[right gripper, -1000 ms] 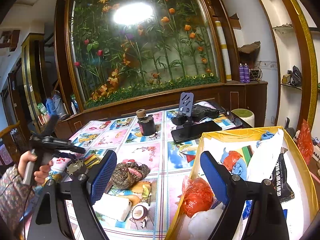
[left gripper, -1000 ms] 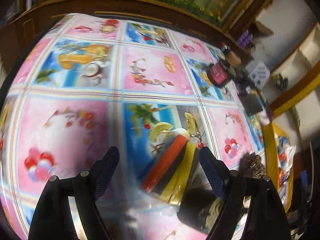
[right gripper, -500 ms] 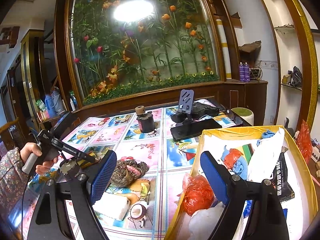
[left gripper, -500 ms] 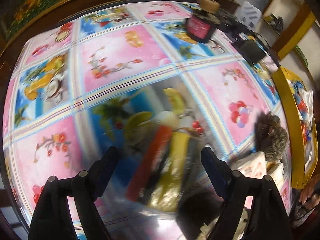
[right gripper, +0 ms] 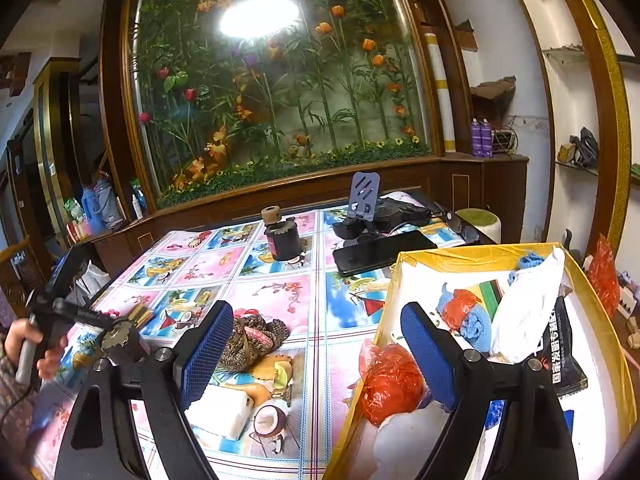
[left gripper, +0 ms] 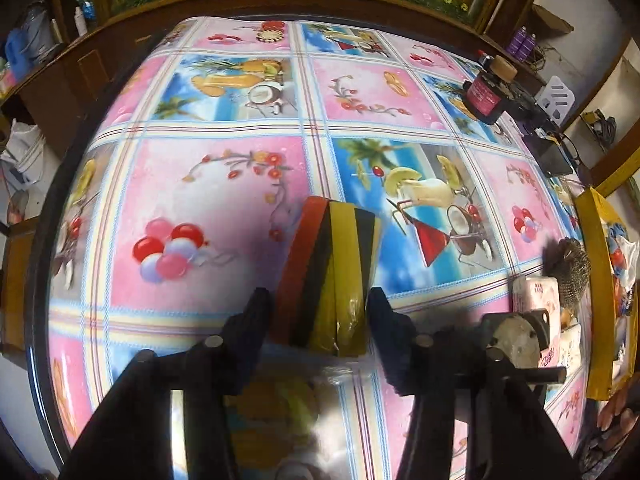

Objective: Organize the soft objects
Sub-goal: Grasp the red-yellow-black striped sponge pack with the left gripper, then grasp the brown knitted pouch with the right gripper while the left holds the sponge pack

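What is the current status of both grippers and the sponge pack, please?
Left gripper just closing around striped sponge pack on tablecloth. Right gripper open, empty, near yellow box. Nothing in the way.

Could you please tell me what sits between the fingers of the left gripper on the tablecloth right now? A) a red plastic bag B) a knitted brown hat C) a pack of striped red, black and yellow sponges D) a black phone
C: in the left wrist view the left gripper has just been closing around the pack of striped sponges, while the knitted hat lies apart, further along the table.
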Demonstrator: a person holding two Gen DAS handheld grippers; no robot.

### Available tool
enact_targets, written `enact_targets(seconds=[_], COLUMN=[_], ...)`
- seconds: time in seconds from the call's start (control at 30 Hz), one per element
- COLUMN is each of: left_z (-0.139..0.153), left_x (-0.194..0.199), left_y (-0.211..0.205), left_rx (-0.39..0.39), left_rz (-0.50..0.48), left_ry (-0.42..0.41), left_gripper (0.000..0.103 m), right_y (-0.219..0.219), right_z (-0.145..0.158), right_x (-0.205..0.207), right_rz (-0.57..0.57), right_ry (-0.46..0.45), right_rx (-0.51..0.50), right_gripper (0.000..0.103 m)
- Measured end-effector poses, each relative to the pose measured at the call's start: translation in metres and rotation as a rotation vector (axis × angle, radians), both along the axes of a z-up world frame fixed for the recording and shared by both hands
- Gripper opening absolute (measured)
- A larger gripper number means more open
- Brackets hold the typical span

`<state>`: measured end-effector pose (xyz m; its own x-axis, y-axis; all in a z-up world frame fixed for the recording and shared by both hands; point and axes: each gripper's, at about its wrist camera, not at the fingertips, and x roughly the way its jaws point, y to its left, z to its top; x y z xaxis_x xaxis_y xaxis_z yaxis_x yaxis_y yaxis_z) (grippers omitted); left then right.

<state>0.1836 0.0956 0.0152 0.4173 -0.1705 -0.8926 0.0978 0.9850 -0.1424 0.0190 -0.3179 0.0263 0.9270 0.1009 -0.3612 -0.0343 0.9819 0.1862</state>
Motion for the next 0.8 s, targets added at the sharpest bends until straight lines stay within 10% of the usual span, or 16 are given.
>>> enact_targets(seconds=[0.3, 0.8], left_z=[0.017, 0.063], left_x=[-0.017, -0.039], left_y=[0.006, 0.026], left_rx=[-0.006, -0.085], left_rz=[0.061, 0.131], left_ry=[-0.091, -0.298], left_gripper=[0.046, 0.046], right_y=[0.036, 0.083], right_z=[0.009, -0.067], right_x=[0.029, 0.128], right_rz=[0.134, 0.050], right_ry=[0.170, 0.522], right_rx=[0.104, 0.177], right_gripper=[0.092, 0.091])
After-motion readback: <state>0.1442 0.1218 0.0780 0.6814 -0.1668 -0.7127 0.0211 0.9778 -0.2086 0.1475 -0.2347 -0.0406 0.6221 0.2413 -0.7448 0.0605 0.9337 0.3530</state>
